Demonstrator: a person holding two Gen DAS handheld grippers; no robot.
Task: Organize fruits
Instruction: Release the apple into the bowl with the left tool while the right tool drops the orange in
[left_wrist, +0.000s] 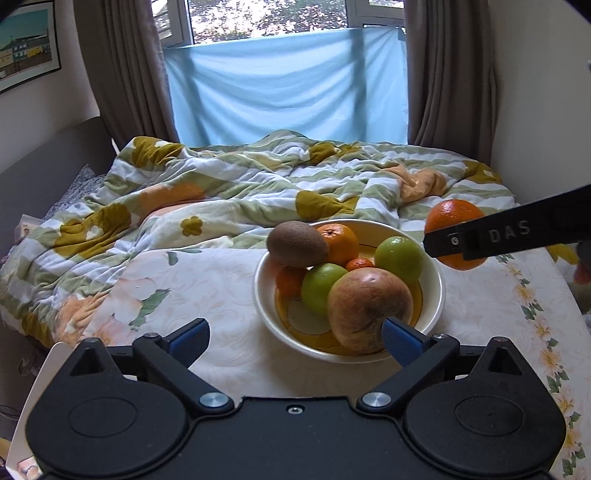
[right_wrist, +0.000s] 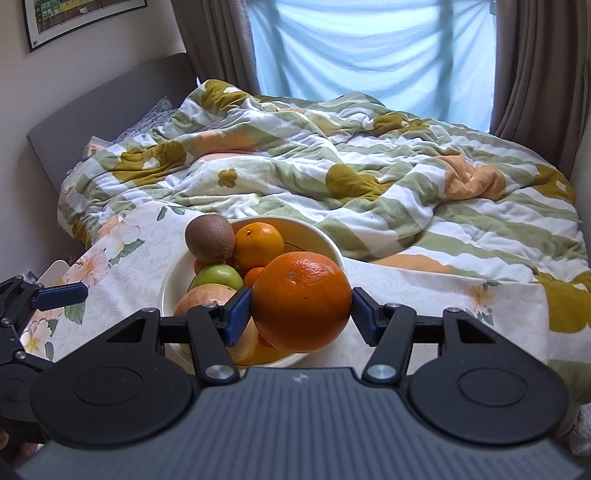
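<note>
Orange, bright and pebbled, fills the space between the pads of my right gripper (right_wrist: 301, 308): a large orange (right_wrist: 301, 301) is clamped there, one blue pad pressed on each flank, jaws about half spread around it and lifted clear of the cloth. From my left wrist camera I see that same fruit out to the right, beyond the bowl's far right rim, with the black finger marked DAS across its front.

My left gripper (left_wrist: 295, 338) stands spread as wide as it goes, nothing between the blue pads. Its right pad sits just in front of the big reddish-yellow apple (left_wrist: 369, 308); whether it touches the skin I cannot tell. Its left pad hangs over bare tablecloth (left_wrist: 207, 288).

The cream bowl (left_wrist: 436, 291) lies directly ahead of the left gripper and slightly right of its centre line; from the right gripper it sits ahead and to the left, partly behind the held orange. Inside it, nearest my left gripper, is the big apple; behind that two green apples (left_wrist: 323, 288), one left and one farther right. A kiwi (left_wrist: 297, 243) perches on the bowl's far left rim, a mid-sized orange (left_wrist: 340, 242) just right of it, and small tangerines (left_wrist: 360, 263) peek between the others.

Beyond the bowl, a striped, flowered duvet (left_wrist: 229, 192) lies rumpled, with brown curtains (left_wrist: 125, 70) behind.
</note>
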